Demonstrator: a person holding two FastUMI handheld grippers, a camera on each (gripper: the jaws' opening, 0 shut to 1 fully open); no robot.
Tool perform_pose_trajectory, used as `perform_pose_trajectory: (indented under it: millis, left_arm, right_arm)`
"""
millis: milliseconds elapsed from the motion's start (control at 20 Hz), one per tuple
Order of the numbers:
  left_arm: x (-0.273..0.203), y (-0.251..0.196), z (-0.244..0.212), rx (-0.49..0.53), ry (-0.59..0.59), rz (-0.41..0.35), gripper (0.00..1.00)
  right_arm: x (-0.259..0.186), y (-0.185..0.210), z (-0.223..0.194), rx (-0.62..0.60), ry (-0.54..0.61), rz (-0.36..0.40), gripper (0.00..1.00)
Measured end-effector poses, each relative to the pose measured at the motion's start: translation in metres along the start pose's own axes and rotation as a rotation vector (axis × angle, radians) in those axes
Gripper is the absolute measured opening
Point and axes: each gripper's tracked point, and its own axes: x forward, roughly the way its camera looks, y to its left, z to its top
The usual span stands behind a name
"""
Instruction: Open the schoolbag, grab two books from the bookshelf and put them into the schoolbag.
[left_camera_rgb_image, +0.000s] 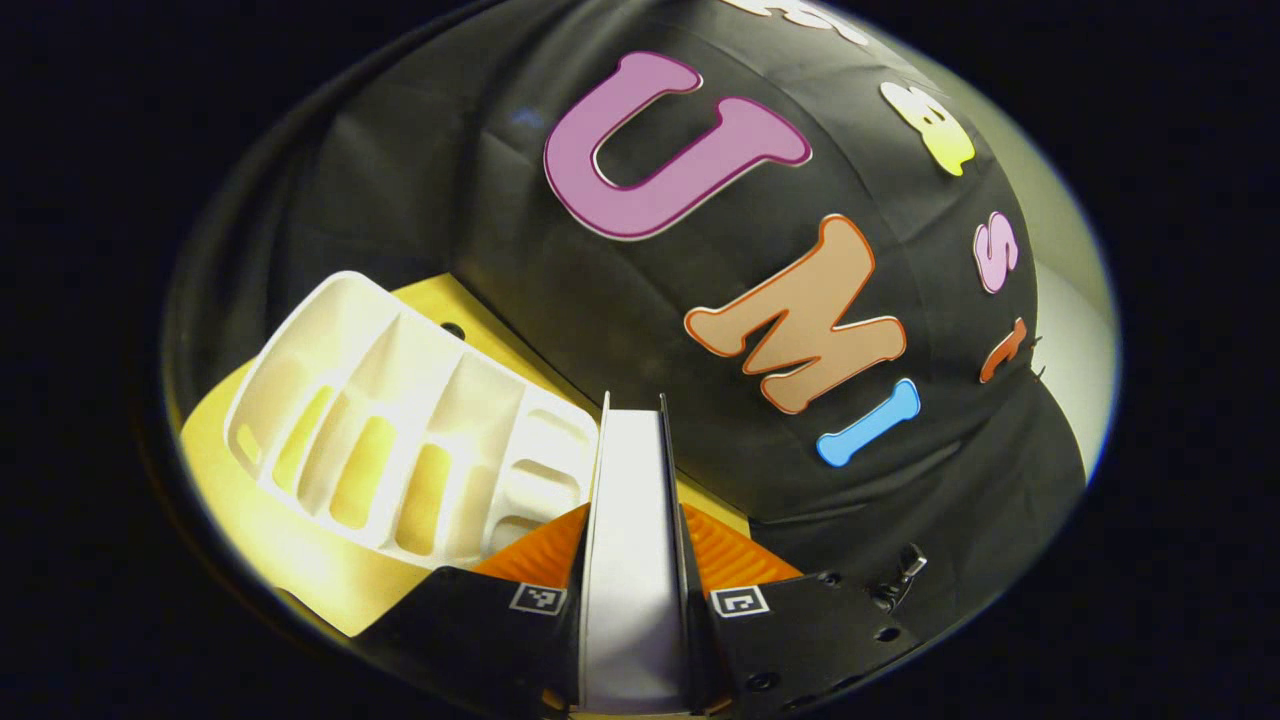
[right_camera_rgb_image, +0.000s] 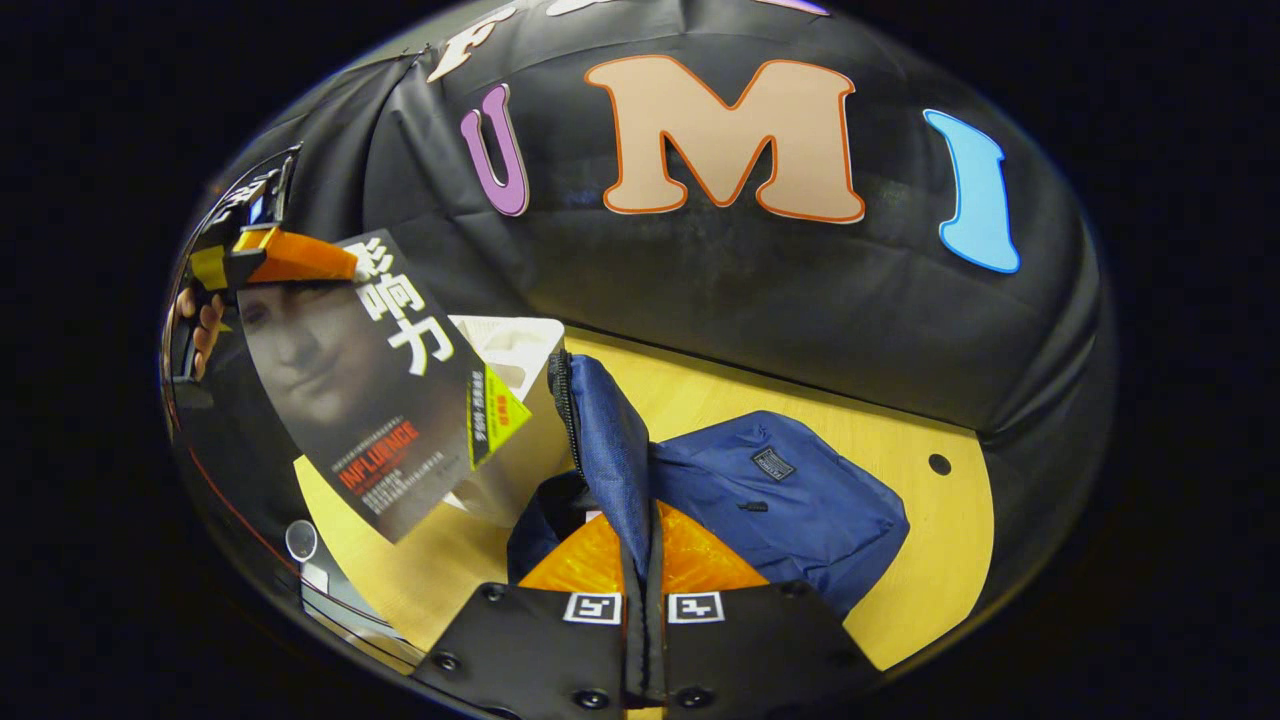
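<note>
In the left gripper view, the white bookshelf lies at the left on the yellow table, its slotted compartments facing you and holding no books that can be seen. Just right of it, your left gripper is clamped on a book: you look along the book's edge, pale pages between two thin dark covers, with a finger pressed against each cover. The book stands up between the fingers, in front of the black booth wall.

In the right gripper view, the same left gripper shows far off at the upper left, with a hand behind it. It holds the book by its top edge, so the dark cover with a portrait and printed text hangs tilted above the table, clear of its surface. Behind the book's lower right corner a bit of the white bookshelf peeks out. Further right, your right gripper is closed on a flap of the blue schoolbag, the fabric pinched between both fingers and lifted upright with its zipper edge on the left side. The rest of the schoolbag lies on the table just beyond the fingers, its dark opening visible left of the raised flap.
</note>
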Motion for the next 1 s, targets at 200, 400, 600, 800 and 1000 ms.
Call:
perform_pose_trajectory:
  millis: [200,400,600,800,1000]
  left_arm:
    - [0.018,-0.001,-0.037,-0.034,0.022,-0.006,0.38]
    - [0.035,0.003,-0.070,-0.083,0.012,0.000,0.38]
    - [0.051,0.011,-0.098,-0.127,-0.016,0.018,0.38]
    - [0.063,0.014,-0.114,-0.172,-0.075,0.037,0.37]
    - [0.070,0.019,-0.121,-0.212,-0.159,0.061,0.38]
  right_arm:
    - [0.001,-0.001,0.000,-0.002,-0.003,0.012,0.03]
    - [0.001,-0.002,0.000,-0.003,-0.007,0.022,0.04]
    - [0.001,0.000,0.000,-0.013,-0.009,0.034,0.03]
    - [0.002,0.002,-0.003,-0.025,-0.010,0.052,0.03]
    - [0.003,0.003,-0.005,-0.024,-0.012,0.064,0.04]
